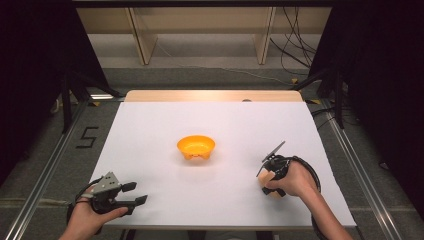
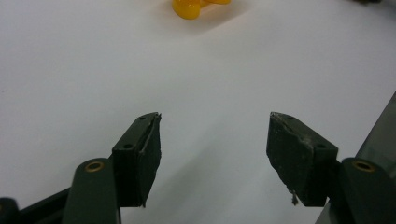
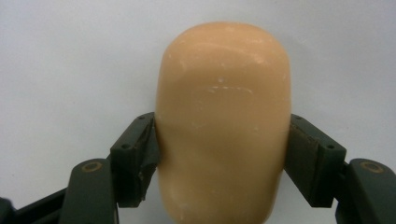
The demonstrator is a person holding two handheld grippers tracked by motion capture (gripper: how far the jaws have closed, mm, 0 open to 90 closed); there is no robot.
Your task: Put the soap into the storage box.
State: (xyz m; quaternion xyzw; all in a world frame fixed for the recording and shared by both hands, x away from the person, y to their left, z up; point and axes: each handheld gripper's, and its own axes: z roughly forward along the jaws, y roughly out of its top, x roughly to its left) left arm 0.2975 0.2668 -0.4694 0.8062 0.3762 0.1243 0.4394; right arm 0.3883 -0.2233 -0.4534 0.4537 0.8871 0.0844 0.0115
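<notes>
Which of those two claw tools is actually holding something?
The right gripper: its jaws clamp a tan rounded block. The left gripper stands open, nothing between them.

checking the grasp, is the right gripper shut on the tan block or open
Shut on it: in the right gripper view both pads of the right gripper press the tan block.

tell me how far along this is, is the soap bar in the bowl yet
Not yet. Done: the right gripper has its jaws pressed on the soap bar. In hand: carrying it. Left: the orange bowl sits empty mid-table; the left gripper waits open.
</notes>
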